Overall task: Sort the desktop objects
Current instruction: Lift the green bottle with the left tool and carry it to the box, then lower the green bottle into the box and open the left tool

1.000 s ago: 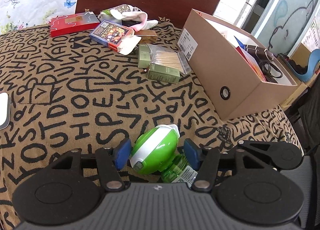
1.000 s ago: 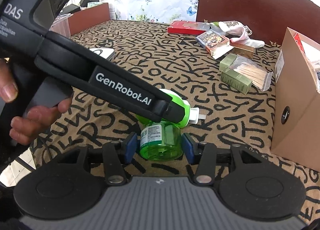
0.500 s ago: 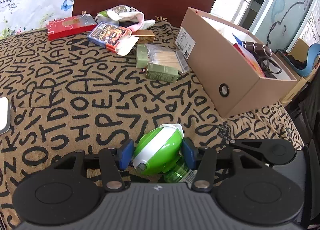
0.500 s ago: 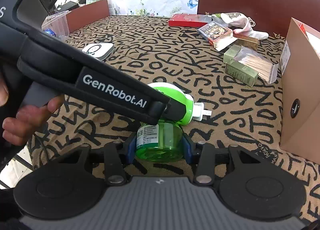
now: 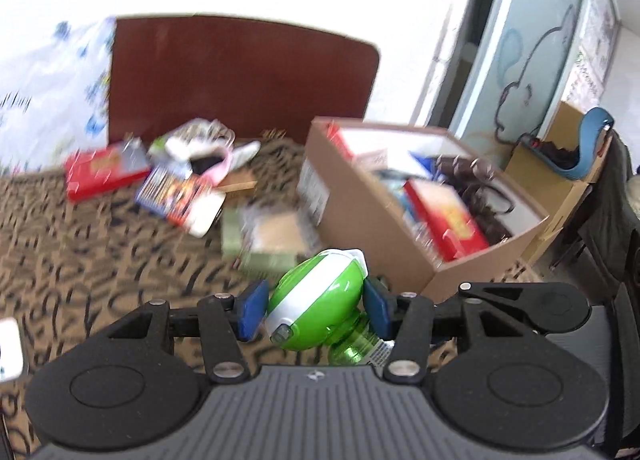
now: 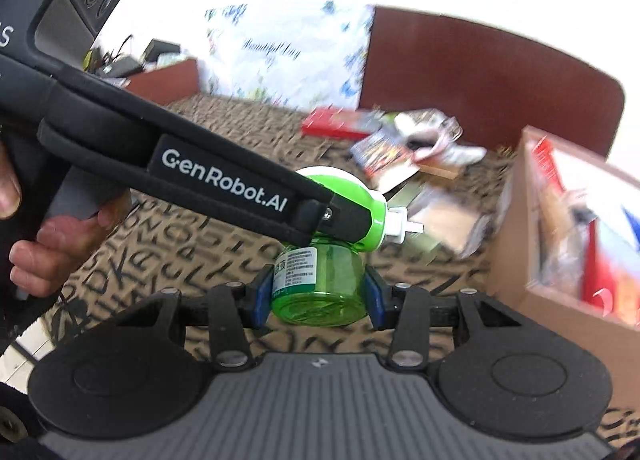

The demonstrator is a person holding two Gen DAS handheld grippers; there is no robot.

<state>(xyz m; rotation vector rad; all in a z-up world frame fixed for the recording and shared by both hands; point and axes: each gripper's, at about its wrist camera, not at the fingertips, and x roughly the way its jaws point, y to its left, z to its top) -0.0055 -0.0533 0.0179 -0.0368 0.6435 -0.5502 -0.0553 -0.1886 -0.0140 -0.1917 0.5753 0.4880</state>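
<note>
Claws, left (image 5: 313, 312) and right (image 6: 317, 298), gripped the green plug-in bottle (image 6: 320, 284) and had lifted it together off the bench (image 6: 224, 127), toward the cardboard box (image 5: 360, 219).

Left gripper (image 5: 315, 312) clamps green-white plug-in vaporizer (image 5: 316, 300) (background blurred), cardboard box (image 5: 372, 227) beyond.
</note>
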